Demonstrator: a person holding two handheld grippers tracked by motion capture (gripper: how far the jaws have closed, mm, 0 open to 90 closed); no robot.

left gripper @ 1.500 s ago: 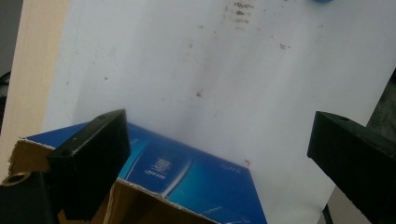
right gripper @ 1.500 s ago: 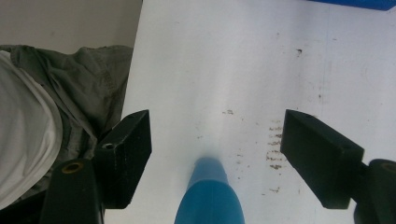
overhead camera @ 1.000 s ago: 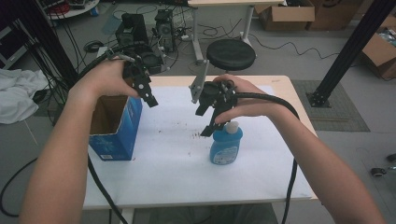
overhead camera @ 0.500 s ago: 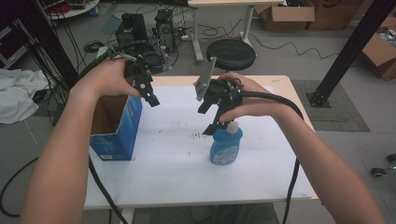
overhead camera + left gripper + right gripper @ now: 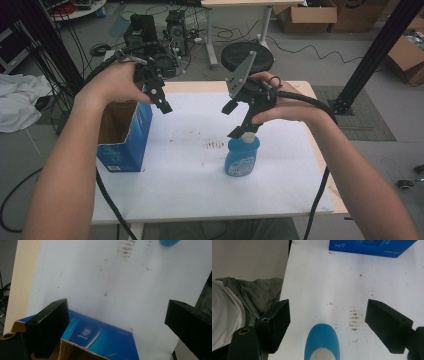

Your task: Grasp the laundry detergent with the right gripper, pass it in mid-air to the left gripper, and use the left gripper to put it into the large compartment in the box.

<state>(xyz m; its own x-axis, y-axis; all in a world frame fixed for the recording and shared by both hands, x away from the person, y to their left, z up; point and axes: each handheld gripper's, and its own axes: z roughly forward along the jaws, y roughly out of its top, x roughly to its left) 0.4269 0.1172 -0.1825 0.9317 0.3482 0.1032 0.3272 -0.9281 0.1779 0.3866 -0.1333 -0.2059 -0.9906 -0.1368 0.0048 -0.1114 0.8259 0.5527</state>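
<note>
A blue bottle (image 5: 242, 156) with a white cap stands upright on the white table (image 5: 200, 175), right of centre. My right gripper (image 5: 231, 120) hovers just above its top, open. Its jaws have just been opening, and the bottle's rounded shoulder (image 5: 322, 341) lies below and between them, untouched. An open blue cardboard box (image 5: 125, 145) stands at the table's left edge. My left gripper (image 5: 161, 100) is held over the box's right rim, open with nothing in it. In the left gripper view the box (image 5: 100, 337) sits under the jaws and the bottle (image 5: 169, 242) shows far off.
Dark smudges (image 5: 215, 145) mark the tabletop between box and bottle. Behind the table stand a black stool (image 5: 248, 56) and computer towers (image 5: 150, 30). A black frame post (image 5: 370, 55) rises at the right. White cloth (image 5: 17, 107) lies on the floor at the left.
My right gripper has lifted a little and shifted right over the bottle, its jaws standing wider apart. The bottle, the box and my left gripper have stayed put.
</note>
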